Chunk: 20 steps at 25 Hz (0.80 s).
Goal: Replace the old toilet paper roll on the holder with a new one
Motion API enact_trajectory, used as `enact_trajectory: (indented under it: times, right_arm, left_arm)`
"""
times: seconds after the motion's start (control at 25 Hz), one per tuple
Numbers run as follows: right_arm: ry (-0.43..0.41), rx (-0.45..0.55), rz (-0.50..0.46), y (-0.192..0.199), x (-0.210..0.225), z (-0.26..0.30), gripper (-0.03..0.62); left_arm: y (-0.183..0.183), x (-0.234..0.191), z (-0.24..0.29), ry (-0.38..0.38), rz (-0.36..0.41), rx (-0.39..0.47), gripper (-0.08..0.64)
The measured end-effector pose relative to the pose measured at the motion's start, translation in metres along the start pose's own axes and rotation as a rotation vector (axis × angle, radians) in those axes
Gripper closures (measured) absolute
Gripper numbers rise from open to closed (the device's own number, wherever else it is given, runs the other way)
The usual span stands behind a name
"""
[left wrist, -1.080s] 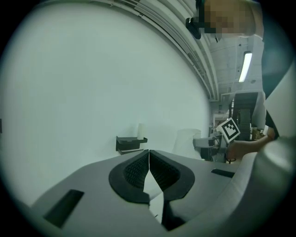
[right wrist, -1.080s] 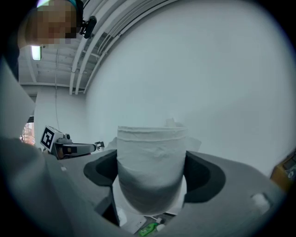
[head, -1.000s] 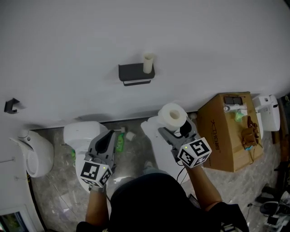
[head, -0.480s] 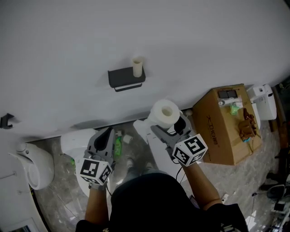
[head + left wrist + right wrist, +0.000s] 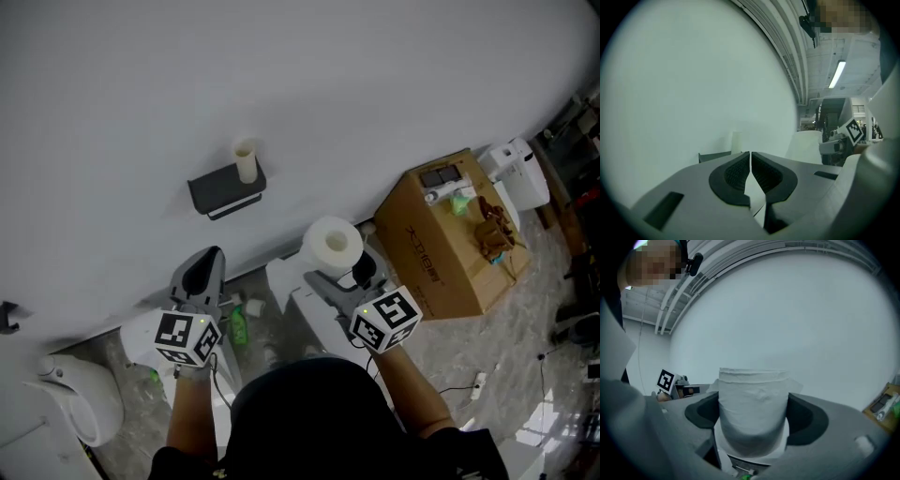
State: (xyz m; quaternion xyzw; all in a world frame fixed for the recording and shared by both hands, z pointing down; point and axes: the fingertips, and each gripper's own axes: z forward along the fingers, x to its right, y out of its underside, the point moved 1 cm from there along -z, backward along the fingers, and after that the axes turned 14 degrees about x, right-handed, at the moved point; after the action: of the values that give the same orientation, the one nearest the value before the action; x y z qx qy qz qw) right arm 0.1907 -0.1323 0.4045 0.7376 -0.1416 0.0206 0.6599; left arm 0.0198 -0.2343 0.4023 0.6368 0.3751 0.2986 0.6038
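Left tongs (image 5: 208,257) advanced; roll (image 5: 333,242) (new) in right (image 5: 342,272)

Fresh white roll (image 5: 333,246) in right tool (image 5: 328,272), cardboard tube (image 5: 246,161) upright on wall holder (image 5: 225,190).

The holder (image 5: 223,192) is mounted on the wall (image 5: 375,84), well above the floor (image 5: 511,309). The empty core (image 5: 246,161) stands upright at the holder's right end. Below the holder, the left gripper (image 5: 208,255) sits left and the right gripper (image 5: 343,270) right, well apart. The new roll (image 5: 333,246) sits between the right gripper's jaws, below and right of the core. The cardboard box (image 5: 441,239) stands on the floor against the foot of the wall, right of the roll. Small items (image 5: 459,197) lie on the box's top. A bottle (image 5: 238,325) is on the floor between the two grippers.
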Motion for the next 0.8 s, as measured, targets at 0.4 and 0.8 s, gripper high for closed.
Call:
enact_trajectory:
  times: [0.4,0.8]
  right_arm:
    - [0.154,-0.013,-0.023,0.003,0.027,-0.028,0.179]
    - [0.260,-0.026,-0.031,0.006,0.047,-0.048,0.179]
  left_arm:
    - [0.002,-0.022,0.089,0.031,0.098,-0.061,0.427]
    - [0.011,-0.036,0.150,0.041,0.173,-0.143,0.312]
